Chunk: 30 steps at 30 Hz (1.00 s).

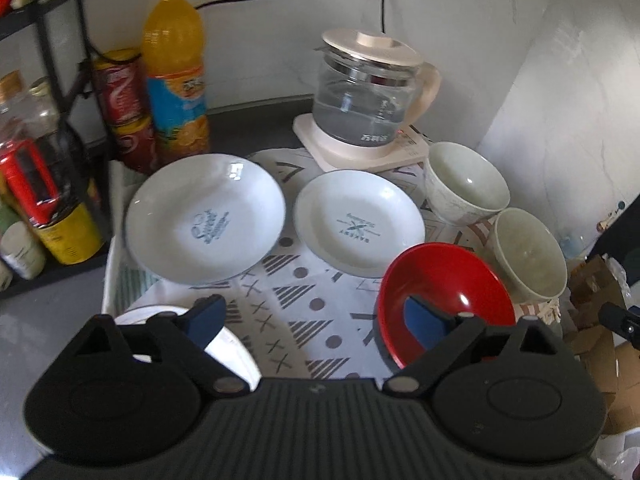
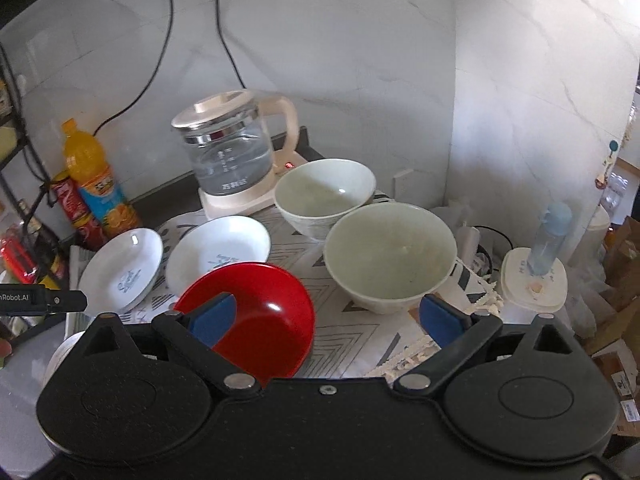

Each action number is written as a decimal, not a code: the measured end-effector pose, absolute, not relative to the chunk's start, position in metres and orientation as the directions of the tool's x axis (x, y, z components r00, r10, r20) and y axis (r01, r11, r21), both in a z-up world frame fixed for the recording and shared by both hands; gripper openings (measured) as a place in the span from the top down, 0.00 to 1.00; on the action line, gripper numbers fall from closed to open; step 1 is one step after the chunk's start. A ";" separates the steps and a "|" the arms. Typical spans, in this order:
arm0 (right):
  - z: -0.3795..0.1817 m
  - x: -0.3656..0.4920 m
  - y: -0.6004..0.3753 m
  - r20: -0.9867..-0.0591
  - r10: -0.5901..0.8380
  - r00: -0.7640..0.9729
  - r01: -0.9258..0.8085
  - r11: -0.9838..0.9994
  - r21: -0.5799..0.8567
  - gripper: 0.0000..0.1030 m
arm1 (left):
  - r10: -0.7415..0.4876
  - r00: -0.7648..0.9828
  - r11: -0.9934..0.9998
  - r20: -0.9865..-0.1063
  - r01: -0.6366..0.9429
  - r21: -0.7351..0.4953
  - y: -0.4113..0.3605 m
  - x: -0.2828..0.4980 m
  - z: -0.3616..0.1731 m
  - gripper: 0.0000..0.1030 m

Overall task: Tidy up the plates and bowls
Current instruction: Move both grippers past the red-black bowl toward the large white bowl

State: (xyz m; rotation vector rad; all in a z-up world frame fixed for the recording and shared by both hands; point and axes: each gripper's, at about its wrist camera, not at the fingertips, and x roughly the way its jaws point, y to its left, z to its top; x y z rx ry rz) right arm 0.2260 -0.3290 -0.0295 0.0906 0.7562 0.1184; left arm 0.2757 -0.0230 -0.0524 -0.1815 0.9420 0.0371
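Note:
On a patterned cloth (image 1: pixel 296 300) lie two white plates, one on the left (image 1: pixel 204 220) and one in the middle (image 1: pixel 360 224). A red bowl (image 1: pixel 452 280) sits at the near right, with two pale green bowls (image 1: pixel 466 184) (image 1: pixel 528 252) behind it. My left gripper (image 1: pixel 316 314) hangs open over the cloth; its right finger overlaps the red bowl, and its left finger overlaps another white dish (image 1: pixel 236 348). In the right wrist view my right gripper (image 2: pixel 326 314) is open, with the red bowl (image 2: pixel 268 312) at its left finger and the near green bowl (image 2: pixel 390 256) just ahead. Neither gripper holds anything.
A glass kettle (image 1: pixel 368 96) on its base stands at the back by the wall. An orange drink bottle (image 1: pixel 176 68), red cans (image 1: pixel 124 92) and a black rack (image 1: pixel 48 80) with jars crowd the left. Cardboard boxes (image 2: pixel 616 272) and a blue bottle (image 2: pixel 550 236) lie to the right.

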 end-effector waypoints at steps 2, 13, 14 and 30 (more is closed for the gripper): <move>-0.031 0.231 -0.332 -0.682 0.135 0.719 -0.063 0.990 0.128 0.08 | -0.059 0.583 0.985 -0.810 -0.099 -0.143 -0.028 0.284 -0.054 0.10; -0.050 0.268 -0.363 -0.709 0.141 0.691 -0.043 0.987 0.153 0.23 | -0.094 0.565 0.986 -0.819 -0.063 -0.157 -0.069 0.328 -0.061 0.25; -0.053 0.272 -0.368 -0.710 0.147 0.689 -0.046 0.986 0.160 0.25 | -0.099 0.567 0.985 -0.818 -0.060 -0.161 -0.074 0.332 -0.061 0.26; -0.096 0.328 -0.422 -0.791 0.190 0.581 -0.049 0.979 0.199 0.55 | -0.168 0.513 0.977 -0.841 -0.024 -0.210 -0.154 0.396 -0.087 0.46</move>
